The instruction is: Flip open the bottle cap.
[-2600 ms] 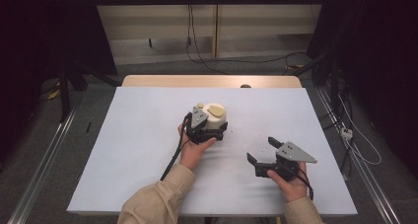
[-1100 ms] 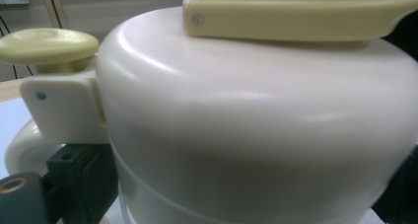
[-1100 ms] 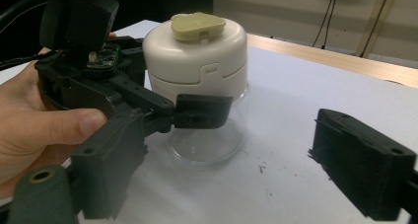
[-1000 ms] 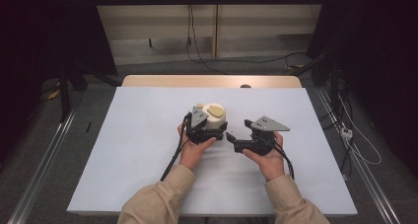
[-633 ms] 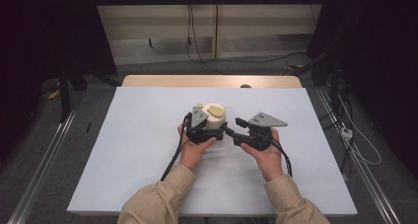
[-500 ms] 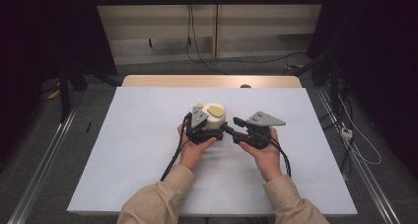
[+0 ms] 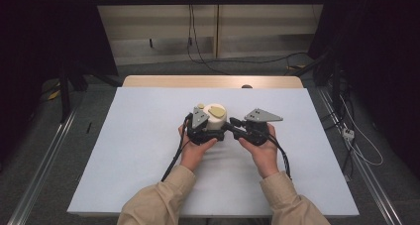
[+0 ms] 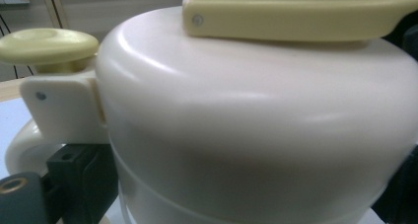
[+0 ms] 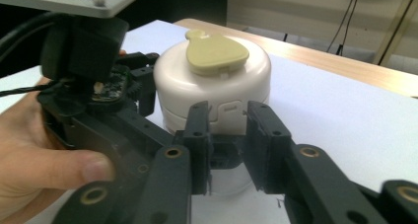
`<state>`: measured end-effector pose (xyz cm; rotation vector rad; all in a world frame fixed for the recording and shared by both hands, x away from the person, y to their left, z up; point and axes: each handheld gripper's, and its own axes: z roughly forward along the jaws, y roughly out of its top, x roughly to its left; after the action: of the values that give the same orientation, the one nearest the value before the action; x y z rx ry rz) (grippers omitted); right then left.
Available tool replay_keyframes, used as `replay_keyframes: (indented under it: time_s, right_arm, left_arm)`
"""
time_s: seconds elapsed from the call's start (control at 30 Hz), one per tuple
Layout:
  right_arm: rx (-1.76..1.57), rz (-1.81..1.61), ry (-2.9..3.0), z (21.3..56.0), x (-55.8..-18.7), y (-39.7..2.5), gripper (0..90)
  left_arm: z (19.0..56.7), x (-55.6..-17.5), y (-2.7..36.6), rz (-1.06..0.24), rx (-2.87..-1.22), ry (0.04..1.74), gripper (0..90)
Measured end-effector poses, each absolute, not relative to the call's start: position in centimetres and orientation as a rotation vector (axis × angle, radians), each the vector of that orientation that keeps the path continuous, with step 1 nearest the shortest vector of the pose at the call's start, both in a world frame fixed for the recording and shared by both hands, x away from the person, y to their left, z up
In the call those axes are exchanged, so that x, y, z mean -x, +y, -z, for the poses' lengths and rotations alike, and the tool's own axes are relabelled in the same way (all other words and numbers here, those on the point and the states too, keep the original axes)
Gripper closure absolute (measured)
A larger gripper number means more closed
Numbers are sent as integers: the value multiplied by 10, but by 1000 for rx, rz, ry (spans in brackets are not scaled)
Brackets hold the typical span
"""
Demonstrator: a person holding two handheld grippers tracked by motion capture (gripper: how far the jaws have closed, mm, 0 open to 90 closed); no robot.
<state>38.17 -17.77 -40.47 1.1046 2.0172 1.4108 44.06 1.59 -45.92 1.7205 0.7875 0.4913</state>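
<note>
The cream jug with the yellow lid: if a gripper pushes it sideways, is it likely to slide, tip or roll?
The cream jug looks squat and broad, standing upright on the white table, so it would probably slide, not tip. Its smooth, glossy shell may be slippery. The left gripper seems clamped on it, which should steady it.

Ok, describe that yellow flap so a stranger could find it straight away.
On the white table, between the two hands, stands a cream round container. The flap lies flat on its domed lid: pale yellow, teardrop-shaped, unlike the small round yellow knob at the handle.
</note>
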Motion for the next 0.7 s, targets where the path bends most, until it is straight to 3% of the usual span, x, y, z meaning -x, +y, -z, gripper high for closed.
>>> replay_keyframes:
  time_s: [0.37,0.7]
  right_arm:
    - [-1134,-1413,2045,405,-385,-178,894]
    - [-1090,-1380,2086,396,-388,-171,900]
  left_arm:
    - [459,-441,16,-491,-1720,784,51]
    - [459,-440,15,-493,-1714,790,51]
